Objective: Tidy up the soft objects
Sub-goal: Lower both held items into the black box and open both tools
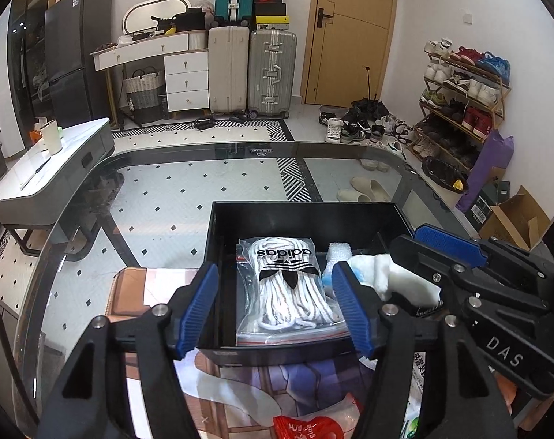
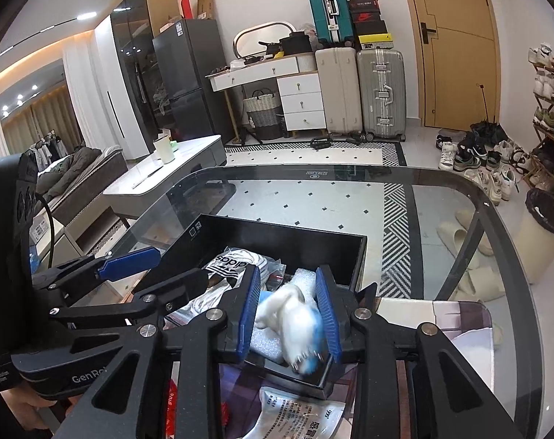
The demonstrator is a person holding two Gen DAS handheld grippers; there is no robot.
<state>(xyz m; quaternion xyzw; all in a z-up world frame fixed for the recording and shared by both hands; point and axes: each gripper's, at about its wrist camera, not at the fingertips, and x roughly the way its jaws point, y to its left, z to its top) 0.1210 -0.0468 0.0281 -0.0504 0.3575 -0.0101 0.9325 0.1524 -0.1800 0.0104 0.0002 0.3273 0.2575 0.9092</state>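
A black open box (image 1: 306, 206) stands on the glass table. In it lies a clear bag of white laces (image 1: 288, 281) with an adidas logo, and to its right a piece of white foam (image 1: 339, 252). My left gripper (image 1: 275, 311) hangs open over the box's near wall with nothing pressed between its blue pads. My right gripper (image 2: 288, 314) is over the right end of the box (image 2: 277, 225). A white and blue soft item (image 2: 295, 314) is between its pads, motion-blurred and loose above the foam (image 2: 302, 278). Its jaws stand a little apart.
The glass table's rounded edge (image 2: 496, 212) runs at the back and right. A printed mat (image 1: 130, 292) lies under the box. A red packet (image 1: 306, 426) and a white printed packet (image 2: 302, 417) lie at the near edge. Furniture, suitcases and shoes stand beyond.
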